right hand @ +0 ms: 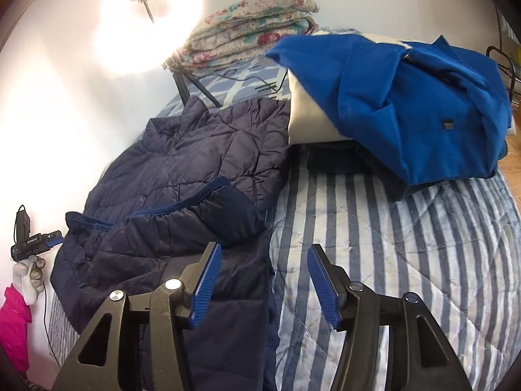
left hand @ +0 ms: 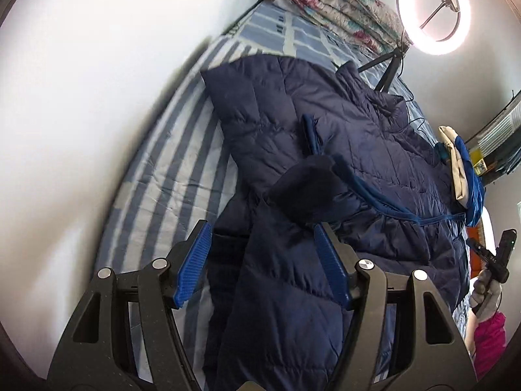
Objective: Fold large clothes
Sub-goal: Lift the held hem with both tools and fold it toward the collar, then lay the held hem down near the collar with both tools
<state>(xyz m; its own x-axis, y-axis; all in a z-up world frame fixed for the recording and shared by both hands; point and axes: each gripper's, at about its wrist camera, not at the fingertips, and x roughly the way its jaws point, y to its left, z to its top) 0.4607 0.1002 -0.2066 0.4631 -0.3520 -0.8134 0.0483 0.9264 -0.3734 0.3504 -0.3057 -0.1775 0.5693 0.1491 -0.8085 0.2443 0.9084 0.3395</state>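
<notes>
The dark blue puffy jacket (left hand: pixel 342 150) is spread on the striped bed (left hand: pixel 169 169). Both claws are held open – the left claw (left hand: pixel 263 260) over its hem, the right claw (right hand: pixel 263 280) over its edge, nothing pinched. Beyond the right claw, a bright blue top (right hand: pixel 423 97) is piled – folded flowery blankets (right hand: pixel 254 26) and a ring light (left hand: pixel 434 11) are seen farther off.

the navy jacket (left hand: pixel 342 150) is quilted cloth with a faint sheen, puffy and creased. the striped bedspread (right hand: pixel 407 244) looks like matt stitched cotton, slightly rumpled. the blue garment (right hand: pixel 423 97) is soft, matt fleece-like cloth. the left gripper (left hand: pixel 260 260) has matt black plastic arms, ribbed blue pads (left hand: pixel 192 264) and shiny metal pins.
</notes>
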